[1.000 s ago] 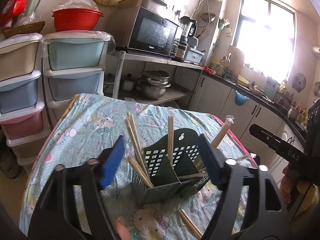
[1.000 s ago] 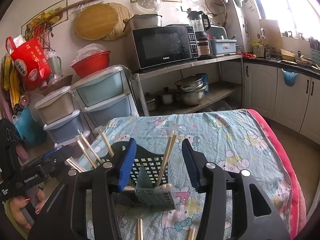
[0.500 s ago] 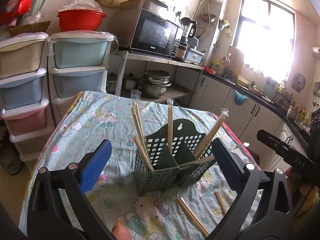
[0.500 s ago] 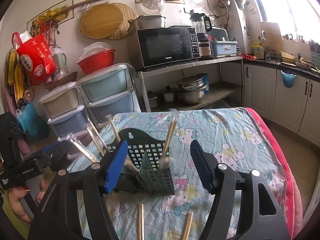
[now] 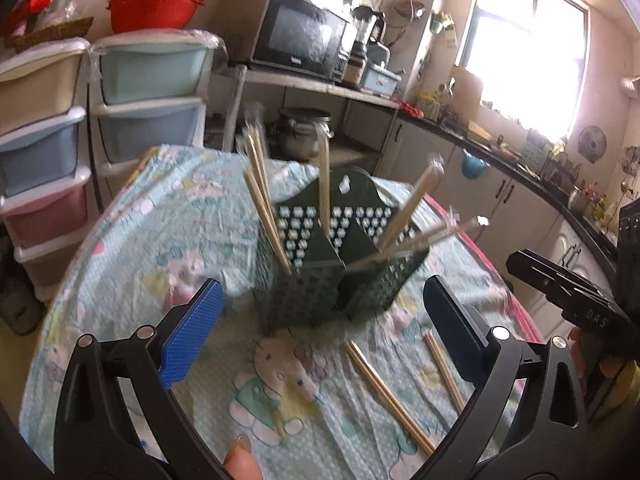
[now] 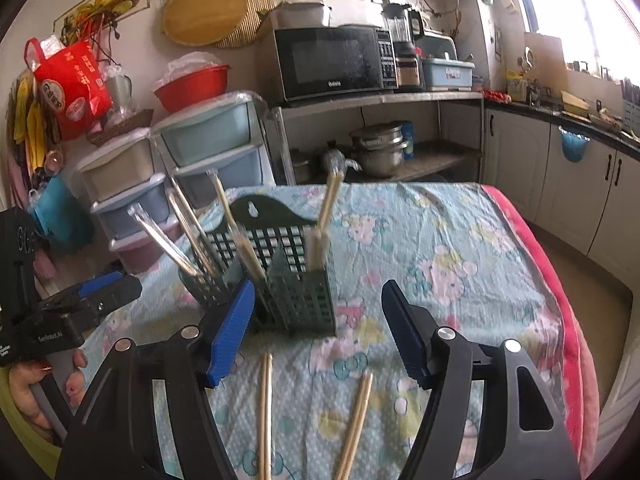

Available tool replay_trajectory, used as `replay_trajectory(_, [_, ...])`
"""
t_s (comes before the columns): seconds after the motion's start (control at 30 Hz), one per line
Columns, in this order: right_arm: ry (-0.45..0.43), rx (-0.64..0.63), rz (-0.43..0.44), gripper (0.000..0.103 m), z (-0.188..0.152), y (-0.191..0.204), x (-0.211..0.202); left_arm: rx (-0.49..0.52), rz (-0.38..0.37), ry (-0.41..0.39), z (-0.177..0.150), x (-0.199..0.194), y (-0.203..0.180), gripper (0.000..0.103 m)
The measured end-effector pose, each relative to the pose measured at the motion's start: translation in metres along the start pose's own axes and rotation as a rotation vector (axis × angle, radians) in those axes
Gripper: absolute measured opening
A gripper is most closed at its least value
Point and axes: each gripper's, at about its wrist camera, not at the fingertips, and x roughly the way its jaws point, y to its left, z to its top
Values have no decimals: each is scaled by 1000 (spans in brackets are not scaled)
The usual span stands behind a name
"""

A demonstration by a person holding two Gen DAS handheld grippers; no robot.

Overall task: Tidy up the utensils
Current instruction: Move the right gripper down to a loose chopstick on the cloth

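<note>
1. Your left gripper (image 5: pixel 320 320) is spread wide and holds nothing. A second ago its pads sat close around the green holder (image 5: pixel 320 280); now they have drawn back and opened, so the holder stands free on the table.
2. Your right gripper (image 6: pixel 318 328) is likewise spread and empty. It too has backed away from the holder (image 6: pixel 296 280) over the last second, and its pads have parted further.
3. The holder stands upright on the patterned tablecloth (image 5: pixel 160 232), with wrapped chopsticks leaning out of several compartments. Which compartment each one sits in is hard to tell through the blur.
4. With both claws pulled back, loose chopsticks now show on the cloth in front of the holder: a long pair (image 5: pixel 384 392) and a shorter one (image 5: pixel 444 368) in the left view, and the same few (image 6: pixel 265 408) below the right claw.
5. That suggests the last placement is finished and the task is partly done. Those loose sticks look like your next pickup.
</note>
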Motion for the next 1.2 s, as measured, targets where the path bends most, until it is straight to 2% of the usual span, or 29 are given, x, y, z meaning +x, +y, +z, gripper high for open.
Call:
replay_trajectory(0.53, [152, 26, -22, 63, -47, -25, 26, 36, -27, 149, -40, 41, -21, 92])
replay_trajectory(0.6, [179, 32, -20, 61, -50, -29, 33, 33, -40, 174, -45, 48, -22, 92])
replay_trajectory(0.67, [211, 30, -15, 52, -55, -32, 41, 27, -54, 205, -49, 57, -24, 92])
replay_trajectory(0.8, [268, 40, 5, 44, -65, -35, 57, 13, -82, 264, -57, 72, -27, 77])
replay_trajectory(0.87, [296, 50, 18, 38, -69, -37, 66, 0, -97, 294, -61, 79, -28, 64])
replay_trajectory(0.97, [337, 65, 28, 34, -73, -41, 80, -15, -116, 338, -66, 90, -30, 62])
replay_trajectory(1.2, [395, 96, 35, 33, -81, -48, 103, -65, -120, 401, -69, 117, -30, 54])
